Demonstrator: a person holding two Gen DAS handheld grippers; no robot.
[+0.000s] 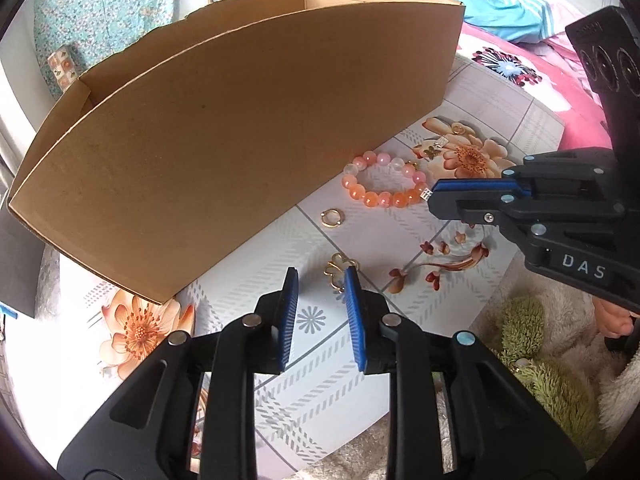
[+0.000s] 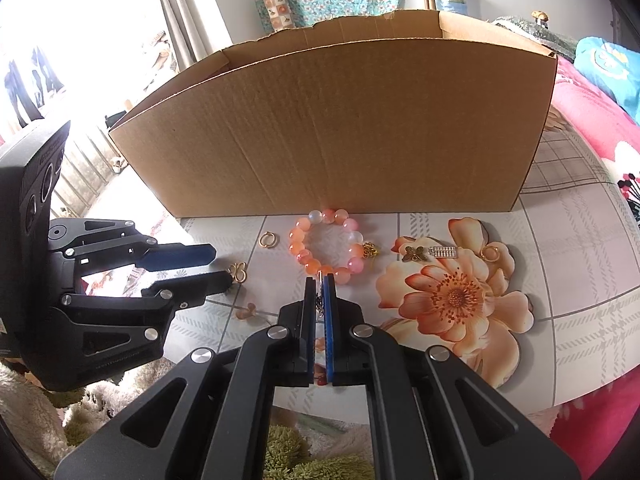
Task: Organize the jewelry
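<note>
The cardboard box (image 2: pixel 332 132) stands open-topped at the back of the flowered tablecloth (image 1: pixel 320 392), and the jewelry lies in a loose row just in front of its near wall, presumably so each piece can be lifted over the rim and dropped in. The left gripper (image 1: pixel 322 280) points down at the cloth with its blue pads parted and nothing pinched between them; the gold butterfly charm (image 1: pixel 339 270) lies on the cloth at the tip of one pad, so this hand looks set to close on that charm or has only just let it slip. The right gripper (image 2: pixel 319 285) is clenched almost fully, and a thin silvery chain or pendant (image 2: pixel 320 300) shows in the narrow slit between its pads, right next to the pink and orange bead bracelet (image 2: pixel 328 242); whether that piece is part of the bracelet I cannot tell. A small gold hoop (image 2: pixel 267 239) sits near the box wall between the two grippers, and a bronze butterfly brooch (image 2: pixel 415 254), a silver bar charm (image 2: pixel 443 252) and another gold ring (image 2: pixel 491 253) rest further right on the printed flower, all still outside the box
</note>
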